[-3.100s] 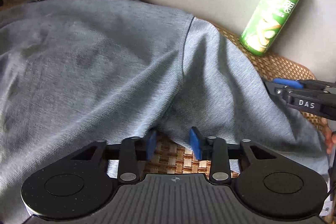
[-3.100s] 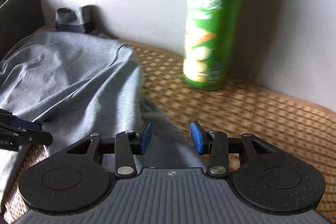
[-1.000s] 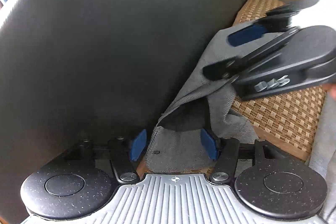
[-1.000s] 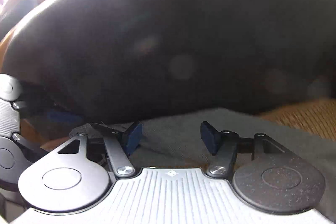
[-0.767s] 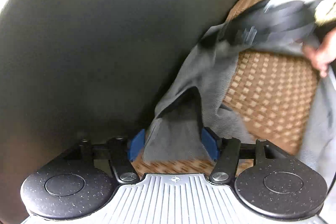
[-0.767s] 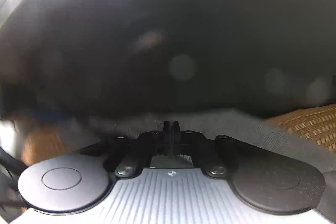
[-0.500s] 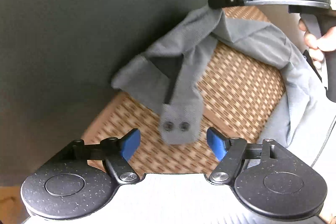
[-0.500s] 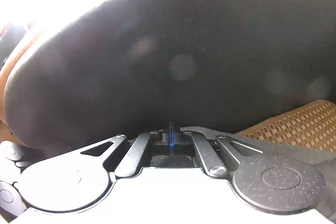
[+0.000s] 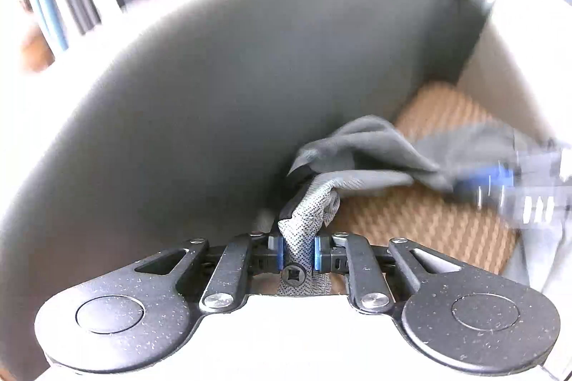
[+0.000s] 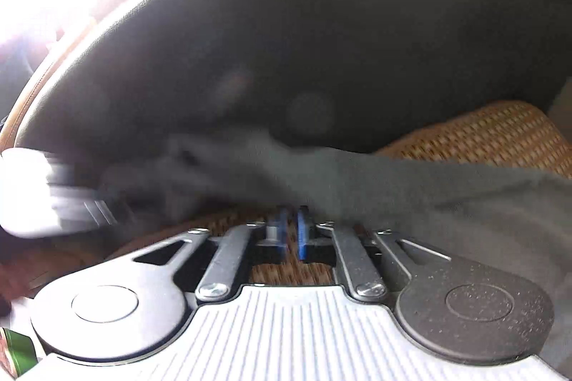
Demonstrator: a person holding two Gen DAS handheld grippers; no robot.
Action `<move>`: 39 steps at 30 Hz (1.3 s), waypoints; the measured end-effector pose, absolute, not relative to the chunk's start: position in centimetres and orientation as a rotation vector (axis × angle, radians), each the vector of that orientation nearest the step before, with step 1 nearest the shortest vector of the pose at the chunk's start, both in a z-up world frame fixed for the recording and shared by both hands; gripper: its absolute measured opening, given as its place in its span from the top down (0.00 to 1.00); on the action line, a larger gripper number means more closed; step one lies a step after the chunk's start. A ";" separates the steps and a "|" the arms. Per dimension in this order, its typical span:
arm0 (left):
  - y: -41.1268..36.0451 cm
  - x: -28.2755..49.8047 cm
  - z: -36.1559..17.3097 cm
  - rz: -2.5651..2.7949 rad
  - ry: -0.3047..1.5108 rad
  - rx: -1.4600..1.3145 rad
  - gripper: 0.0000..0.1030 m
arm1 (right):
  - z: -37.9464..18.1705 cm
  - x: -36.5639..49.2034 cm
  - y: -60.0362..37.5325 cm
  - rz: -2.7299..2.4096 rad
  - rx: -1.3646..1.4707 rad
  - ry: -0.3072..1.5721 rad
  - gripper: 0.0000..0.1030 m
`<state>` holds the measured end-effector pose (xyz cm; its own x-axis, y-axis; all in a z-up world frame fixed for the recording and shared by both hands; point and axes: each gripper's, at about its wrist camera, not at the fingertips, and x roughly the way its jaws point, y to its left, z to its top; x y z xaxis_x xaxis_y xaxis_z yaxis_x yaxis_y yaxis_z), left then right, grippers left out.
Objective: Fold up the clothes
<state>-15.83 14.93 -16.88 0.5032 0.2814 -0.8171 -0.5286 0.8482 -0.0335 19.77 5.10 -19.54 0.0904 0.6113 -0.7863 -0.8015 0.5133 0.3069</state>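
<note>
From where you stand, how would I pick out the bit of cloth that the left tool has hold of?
Find the big dark curved chair back, then the woven brown seat below it. A grey garment lies crumpled there; one narrow strip runs down between the left gripper's closing blue pads. It alone shows a coarse knit weave.

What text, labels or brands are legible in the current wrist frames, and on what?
None legible.
White lettering on the right gripper body in the left wrist view: motion-blurred, unreadable.
Green container at the bottom left corner of the right wrist view: only a sliver shows, no print readable.
Grey garment and left gripper: no text visible.
</note>
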 end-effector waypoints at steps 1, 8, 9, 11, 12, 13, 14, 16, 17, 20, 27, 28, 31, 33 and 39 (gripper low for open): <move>15.1 -16.2 -16.1 0.504 0.915 -0.317 0.90 | -19.6 19.4 4.4 1.056 -0.223 1.035 0.64; 12.4 -16.4 -13.8 0.547 0.823 -0.226 0.90 | -18.9 19.6 2.5 1.008 -0.218 0.996 0.56; 12.0 -15.9 -13.8 0.538 0.813 -0.185 0.90 | -18.6 19.8 2.4 1.006 -0.221 0.985 0.56; 11.3 -14.7 -13.9 0.511 0.784 -0.060 0.90 | -18.0 20.2 2.4 1.010 -0.234 0.954 0.52; 10.9 -14.5 -13.9 0.497 0.773 0.005 0.90 | -17.6 20.4 2.5 1.018 -0.242 0.933 0.49; 10.5 -14.4 -14.1 0.477 0.767 0.060 0.90 | -17.3 20.5 2.6 1.033 -0.254 0.903 0.44; 10.1 -14.3 -14.4 0.454 0.763 0.112 0.90 | -16.8 20.7 2.7 1.050 -0.260 0.880 0.41; 9.3 -14.4 -14.9 0.407 0.756 0.210 0.90 | -15.9 21.5 3.4 1.100 -0.259 0.857 0.39; 9.1 -14.5 -15.1 0.386 0.756 0.247 0.90 | -15.4 22.1 4.1 1.150 -0.266 0.859 0.37; 8.3 -13.9 -15.6 0.332 0.755 0.309 0.89 | -13.9 24.1 5.9 1.298 -0.286 0.863 0.29; 8.9 -13.7 -15.8 0.336 0.732 0.347 0.89 | -13.4 27.5 13.1 1.545 -0.473 1.041 0.33; 9.0 -13.6 -15.7 0.352 0.727 0.352 0.89 | -13.7 27.9 14.0 1.559 -0.490 1.085 0.88; 9.9 -13.4 -14.9 0.415 0.701 0.313 0.89 | -12.2 29.0 14.8 1.547 -0.485 1.056 0.99; 10.5 -12.7 -14.2 0.453 0.676 0.283 0.89 | -9.9 29.6 14.1 1.533 -0.463 0.986 0.98; 11.7 -10.4 -11.3 0.535 0.593 0.219 0.89 | -6.0 31.2 13.0 1.450 -0.407 0.808 0.98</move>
<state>-10.36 11.72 -11.30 0.6993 0.5370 -0.4719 -0.4144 0.8424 0.3446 31.19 12.95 -5.98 -0.0736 0.7123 -0.6980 -0.9684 0.1160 0.2206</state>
